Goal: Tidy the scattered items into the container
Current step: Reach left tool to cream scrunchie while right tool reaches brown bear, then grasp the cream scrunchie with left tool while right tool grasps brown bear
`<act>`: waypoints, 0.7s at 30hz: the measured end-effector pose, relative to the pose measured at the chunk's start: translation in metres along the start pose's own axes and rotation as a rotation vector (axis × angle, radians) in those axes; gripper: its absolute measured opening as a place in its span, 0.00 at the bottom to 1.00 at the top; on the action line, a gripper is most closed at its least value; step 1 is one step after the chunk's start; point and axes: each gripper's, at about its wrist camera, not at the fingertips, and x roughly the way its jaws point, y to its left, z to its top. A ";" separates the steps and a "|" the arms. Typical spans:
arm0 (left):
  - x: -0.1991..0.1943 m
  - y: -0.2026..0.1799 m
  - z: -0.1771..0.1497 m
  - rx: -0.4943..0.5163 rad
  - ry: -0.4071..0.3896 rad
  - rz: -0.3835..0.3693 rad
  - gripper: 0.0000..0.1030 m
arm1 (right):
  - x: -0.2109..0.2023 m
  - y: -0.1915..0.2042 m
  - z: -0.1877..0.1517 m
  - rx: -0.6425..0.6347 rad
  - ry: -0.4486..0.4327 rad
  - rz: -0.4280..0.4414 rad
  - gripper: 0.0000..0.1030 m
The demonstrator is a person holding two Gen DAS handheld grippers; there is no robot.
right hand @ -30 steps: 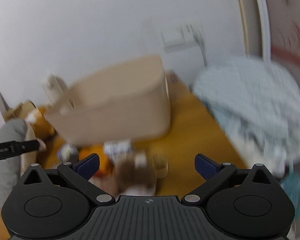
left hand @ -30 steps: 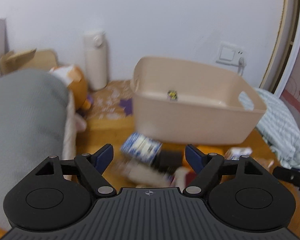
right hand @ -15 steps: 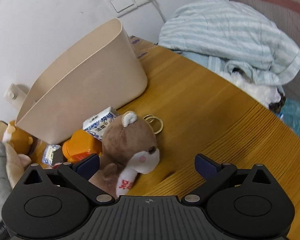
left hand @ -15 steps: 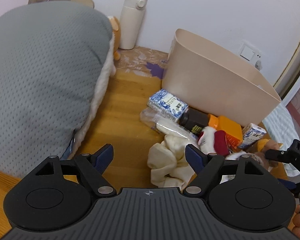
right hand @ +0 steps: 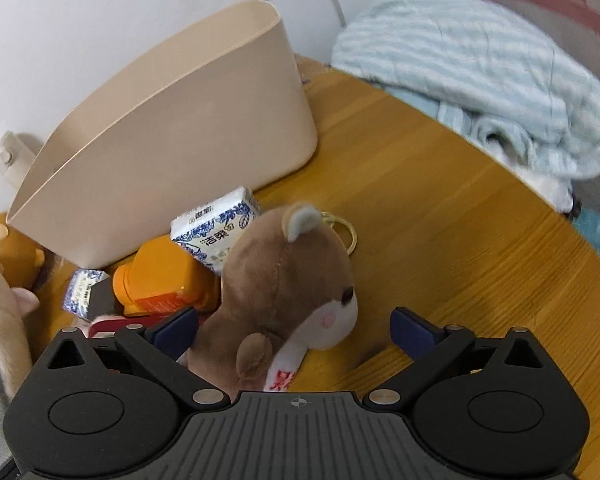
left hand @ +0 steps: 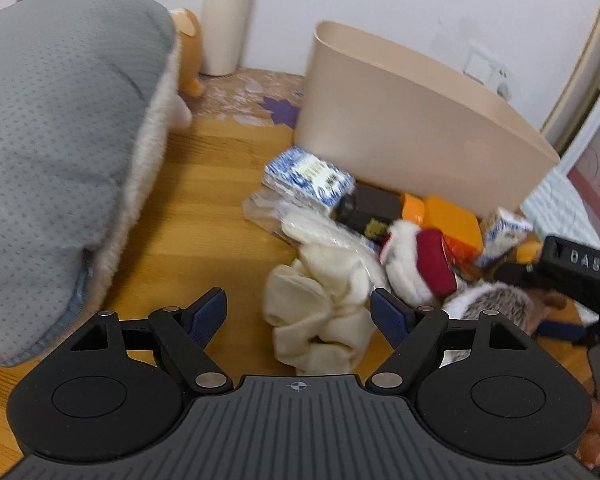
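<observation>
A beige plastic bin (left hand: 412, 128) stands at the back of the wooden table; it also shows in the right wrist view (right hand: 180, 120). Scattered items lie in front of it: a blue-and-white tissue pack (left hand: 308, 176), a dark bottle with an orange cap (left hand: 380, 208), a red-and-white plush (left hand: 420, 264), a cream cloth (left hand: 324, 304). My left gripper (left hand: 298, 314) is open, with the cream cloth between its fingers. My right gripper (right hand: 294, 328) is open around a brown bear plush (right hand: 292, 292). An orange bottle (right hand: 164, 276) and a tissue pack (right hand: 216, 232) lie behind the bear.
A large grey cushion (left hand: 60, 128) fills the left of the table. A cream flask (left hand: 226, 20) and an orange plush (left hand: 188, 48) stand at the back. A striped blue blanket (right hand: 480, 72) lies at the right. The right gripper's body (left hand: 576, 276) shows in the left wrist view.
Both grippers have dropped from above the bin toward the table and closed in on the pile. The bear now sits between the right fingers, the cloth between the left fingers.
</observation>
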 end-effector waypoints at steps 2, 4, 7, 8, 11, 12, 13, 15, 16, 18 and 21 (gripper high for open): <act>0.004 -0.004 -0.003 0.015 0.008 0.008 0.78 | 0.000 0.000 0.000 -0.014 0.000 -0.003 1.00; 0.006 -0.009 -0.006 0.040 -0.002 0.036 0.78 | 0.000 0.001 -0.001 -0.033 -0.002 0.000 1.00; 0.008 -0.012 -0.006 0.058 -0.008 0.053 0.77 | -0.001 0.001 -0.003 -0.068 -0.013 0.015 1.00; 0.008 -0.013 -0.006 0.060 -0.011 0.056 0.73 | -0.002 0.000 -0.004 -0.073 -0.020 0.021 1.00; 0.008 -0.014 -0.005 0.075 -0.017 0.068 0.49 | -0.005 -0.004 -0.005 -0.067 -0.048 0.031 0.87; 0.007 -0.014 -0.005 0.078 -0.017 0.071 0.45 | -0.006 -0.004 -0.006 -0.073 -0.057 0.030 0.79; 0.007 -0.013 -0.004 0.078 -0.017 0.069 0.39 | -0.007 -0.004 -0.006 -0.080 -0.063 0.028 0.76; 0.006 -0.011 -0.005 0.070 -0.019 0.064 0.32 | -0.009 -0.005 -0.007 -0.095 -0.066 0.036 0.73; 0.005 -0.011 -0.005 0.065 -0.021 0.066 0.28 | -0.010 -0.004 -0.008 -0.104 -0.067 0.041 0.73; 0.004 -0.009 -0.006 0.056 -0.026 0.068 0.24 | -0.010 -0.004 -0.011 -0.127 -0.069 0.056 0.73; 0.002 -0.008 -0.007 0.041 -0.028 0.067 0.20 | -0.011 -0.007 -0.014 -0.143 -0.073 0.087 0.71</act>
